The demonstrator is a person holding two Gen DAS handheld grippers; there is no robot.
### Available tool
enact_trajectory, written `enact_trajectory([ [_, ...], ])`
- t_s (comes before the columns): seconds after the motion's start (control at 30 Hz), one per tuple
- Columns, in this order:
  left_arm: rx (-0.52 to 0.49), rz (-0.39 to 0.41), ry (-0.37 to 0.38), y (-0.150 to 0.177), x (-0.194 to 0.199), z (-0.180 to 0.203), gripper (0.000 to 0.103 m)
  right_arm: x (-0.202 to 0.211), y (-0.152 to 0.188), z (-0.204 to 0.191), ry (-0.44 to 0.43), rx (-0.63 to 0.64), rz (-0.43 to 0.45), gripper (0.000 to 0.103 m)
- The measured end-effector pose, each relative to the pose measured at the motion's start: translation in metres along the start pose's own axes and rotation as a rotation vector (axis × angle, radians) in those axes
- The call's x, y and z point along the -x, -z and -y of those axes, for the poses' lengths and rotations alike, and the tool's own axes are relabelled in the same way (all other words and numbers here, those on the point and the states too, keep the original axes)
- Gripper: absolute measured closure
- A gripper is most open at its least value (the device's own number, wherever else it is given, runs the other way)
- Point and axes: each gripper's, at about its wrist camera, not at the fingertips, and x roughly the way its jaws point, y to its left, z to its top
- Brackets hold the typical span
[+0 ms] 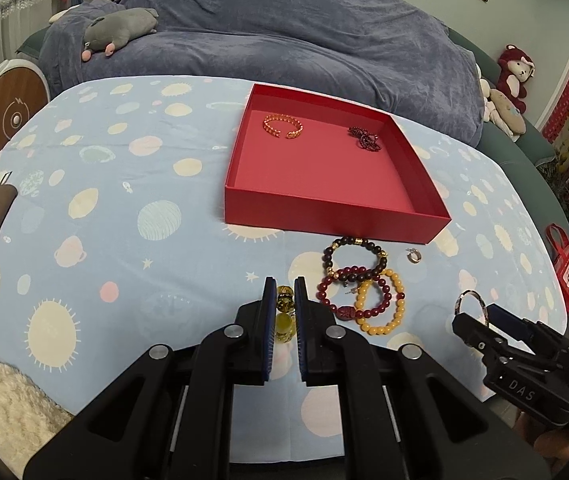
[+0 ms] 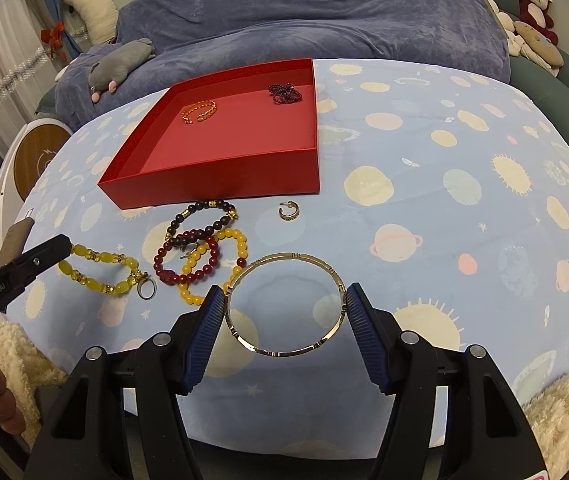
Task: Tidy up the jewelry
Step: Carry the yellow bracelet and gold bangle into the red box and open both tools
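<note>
A red tray (image 1: 324, 208) (image 2: 220, 184) on the table holds a gold cuff bracelet (image 1: 283, 126) (image 2: 199, 111) and a dark red beaded piece (image 1: 365, 137) (image 2: 284, 93). My left gripper (image 1: 284, 286) is shut on a yellow bead bracelet (image 1: 285, 312) (image 2: 100, 270). My right gripper (image 2: 284, 300) is shut on a thin gold bangle (image 2: 284, 304) (image 1: 471, 304), held across its width. In front of the tray lie a dark bead bracelet (image 1: 354, 258) (image 2: 200, 220), a red bead bracelet (image 1: 358, 294) (image 2: 190, 260) and an orange-yellow bead bracelet (image 1: 384, 304) (image 2: 214, 268), overlapping.
A small hoop earring (image 1: 414, 257) (image 2: 289, 211) lies near the tray's front corner. A ring (image 2: 146, 290) lies by the yellow bracelet. A blue-covered sofa (image 1: 284, 32) with plush toys stands behind the table. White fluffy fabric (image 1: 8, 404) sits at the near edge.
</note>
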Motion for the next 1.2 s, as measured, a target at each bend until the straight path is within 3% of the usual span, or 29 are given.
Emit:
enact_trajectory([
  [0.3,-0.069,0.035,0.051,-0.038,0.019,0.021,0.094,0.003,-0.018,-0.005,-0.014,0.013,0.013,0.043],
  [0.57,-0.105,0.109,0.117,-0.102,0.017,0.044,0.094,0.003,-0.079,-0.015,-0.039,0.050,0.078,0.043],
  [0.77,-0.149,0.146,0.110,-0.151,-0.010,0.059,0.094,-0.018,-0.136,-0.023,-0.055,0.064,0.104,0.043],
  [0.9,-0.133,0.128,0.104,-0.173,-0.040,0.055,0.094,-0.041,-0.164,-0.028,-0.060,0.070,0.103,0.043],
  [1.2,-0.086,0.048,0.079,-0.192,-0.107,0.034,0.094,-0.098,-0.196,-0.028,-0.061,0.044,0.053,0.043],
])
